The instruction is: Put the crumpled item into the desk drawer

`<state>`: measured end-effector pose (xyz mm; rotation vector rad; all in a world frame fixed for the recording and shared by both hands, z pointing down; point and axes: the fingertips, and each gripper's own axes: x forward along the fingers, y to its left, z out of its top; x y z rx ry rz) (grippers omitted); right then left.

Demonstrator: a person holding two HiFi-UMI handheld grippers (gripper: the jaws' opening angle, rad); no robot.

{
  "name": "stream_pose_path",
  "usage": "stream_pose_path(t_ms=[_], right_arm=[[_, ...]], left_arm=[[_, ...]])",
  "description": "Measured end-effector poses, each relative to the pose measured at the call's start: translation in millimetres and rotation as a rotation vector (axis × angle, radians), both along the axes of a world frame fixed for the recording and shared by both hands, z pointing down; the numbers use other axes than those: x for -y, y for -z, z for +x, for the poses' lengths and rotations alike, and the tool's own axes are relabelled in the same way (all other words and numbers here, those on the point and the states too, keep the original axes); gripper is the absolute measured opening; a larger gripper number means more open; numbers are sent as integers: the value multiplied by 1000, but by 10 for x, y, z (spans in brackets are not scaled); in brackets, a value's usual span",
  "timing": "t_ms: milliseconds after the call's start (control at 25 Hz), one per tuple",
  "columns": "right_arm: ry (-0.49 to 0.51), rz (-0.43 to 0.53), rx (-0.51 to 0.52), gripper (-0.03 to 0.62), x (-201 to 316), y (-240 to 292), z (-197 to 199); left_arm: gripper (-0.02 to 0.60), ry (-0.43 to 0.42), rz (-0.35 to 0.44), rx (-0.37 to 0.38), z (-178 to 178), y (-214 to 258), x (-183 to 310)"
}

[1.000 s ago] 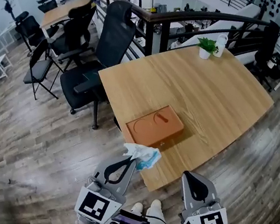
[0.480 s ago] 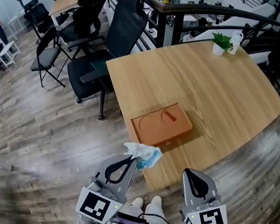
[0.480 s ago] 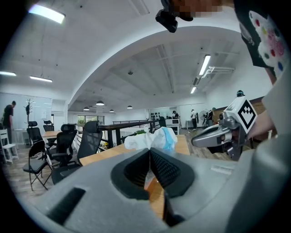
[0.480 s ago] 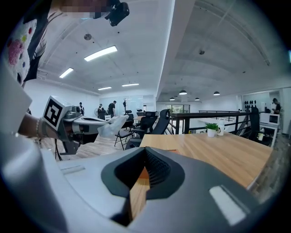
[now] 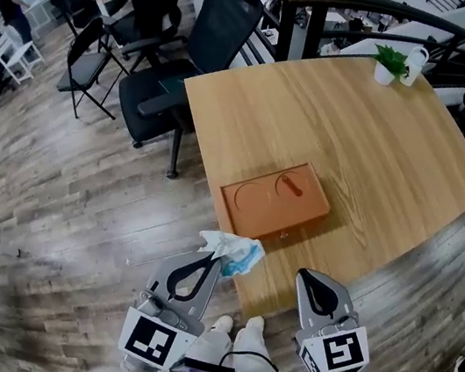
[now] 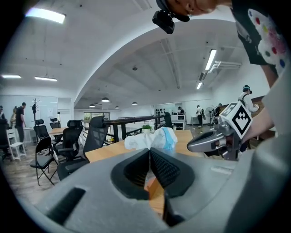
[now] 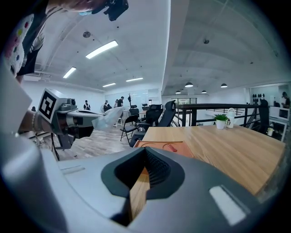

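Note:
The crumpled item (image 5: 233, 250), a white and light-blue wad, hangs just off the near corner of the wooden desk (image 5: 381, 153). My left gripper (image 5: 219, 261) is shut on it; in the left gripper view the wad (image 6: 153, 138) bulges out past the closed tips (image 6: 149, 149). An orange-brown drawer box (image 5: 274, 201) with a round recess and a small red handle lies on the desk just beyond. My right gripper (image 5: 302, 278) is shut and empty at the desk's near edge, to the right of the left one. In the right gripper view the box (image 7: 164, 146) lies straight ahead.
A black office chair (image 5: 188, 57) stands at the desk's left side, with more chairs (image 5: 89, 66) behind it. A potted plant (image 5: 385, 67) and a white mug (image 5: 415, 57) sit at the desk's far edge by a dark railing. The person's feet (image 5: 234, 328) are below the grippers.
Both grippers have sunk slightly toward the desk's near corner, and the head view has shifted forward over the desk. The left gripper still holds the wad.

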<state>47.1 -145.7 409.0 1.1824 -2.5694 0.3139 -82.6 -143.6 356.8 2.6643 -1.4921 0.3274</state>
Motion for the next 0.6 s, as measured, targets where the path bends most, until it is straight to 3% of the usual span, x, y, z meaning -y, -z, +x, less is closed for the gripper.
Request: stream_pose_path(t_ms=[400, 600], right_arm=[[37, -63, -43, -2, 282, -543, -12], [66, -90, -101, 24, 412, -794, -33]], left_arm=[[6, 73, -33, 7, -128, -280, 129], [6, 96, -40, 17, -160, -395, 171]])
